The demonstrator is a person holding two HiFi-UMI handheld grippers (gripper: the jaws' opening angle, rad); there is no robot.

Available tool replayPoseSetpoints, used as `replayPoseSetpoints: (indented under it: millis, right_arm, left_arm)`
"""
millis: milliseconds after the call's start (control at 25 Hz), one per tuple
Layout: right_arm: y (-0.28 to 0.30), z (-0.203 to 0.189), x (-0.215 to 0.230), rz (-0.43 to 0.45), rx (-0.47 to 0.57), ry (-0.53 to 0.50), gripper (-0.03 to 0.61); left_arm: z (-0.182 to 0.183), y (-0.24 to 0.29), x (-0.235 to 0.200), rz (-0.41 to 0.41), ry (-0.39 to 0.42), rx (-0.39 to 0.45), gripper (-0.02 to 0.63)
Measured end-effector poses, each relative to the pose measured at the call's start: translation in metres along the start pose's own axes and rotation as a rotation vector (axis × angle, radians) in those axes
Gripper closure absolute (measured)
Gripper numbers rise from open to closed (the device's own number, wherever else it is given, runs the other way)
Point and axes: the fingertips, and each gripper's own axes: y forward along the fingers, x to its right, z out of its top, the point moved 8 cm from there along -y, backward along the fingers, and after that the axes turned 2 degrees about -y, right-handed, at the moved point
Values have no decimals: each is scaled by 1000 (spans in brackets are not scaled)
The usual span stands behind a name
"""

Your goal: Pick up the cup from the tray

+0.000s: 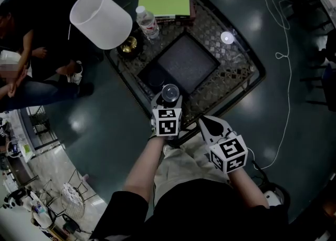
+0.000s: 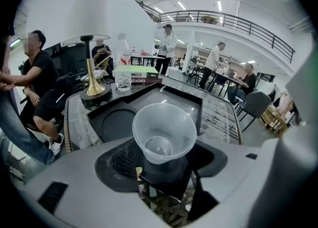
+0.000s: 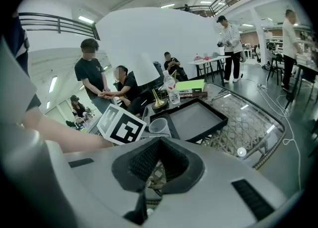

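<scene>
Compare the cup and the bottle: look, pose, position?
The cup is open-topped and flared; the bottle is capped and labelled. The cup sits by the tray's near corner between the open left gripper's fingers; the bottle stands at the table's far side by the lamp, untouched. Both are clear and upright.

cup (image 1: 170, 93) at tray's (image 1: 189, 61) near corner, lamp (image 1: 100, 19) left, bottle (image 1: 147, 23) behind

Clear plastic cup (image 2: 163, 137) upright at corner of black tray (image 1: 189, 59).
</scene>
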Motion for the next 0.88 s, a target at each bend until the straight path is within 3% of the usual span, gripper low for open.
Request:
replayPoseSetpoints:
  millis: [880]
  right_arm:
    - [0, 14, -6, -9, 42, -31, 568]
  left_arm:
    - [18, -32, 3, -16, 6, 56, 334]
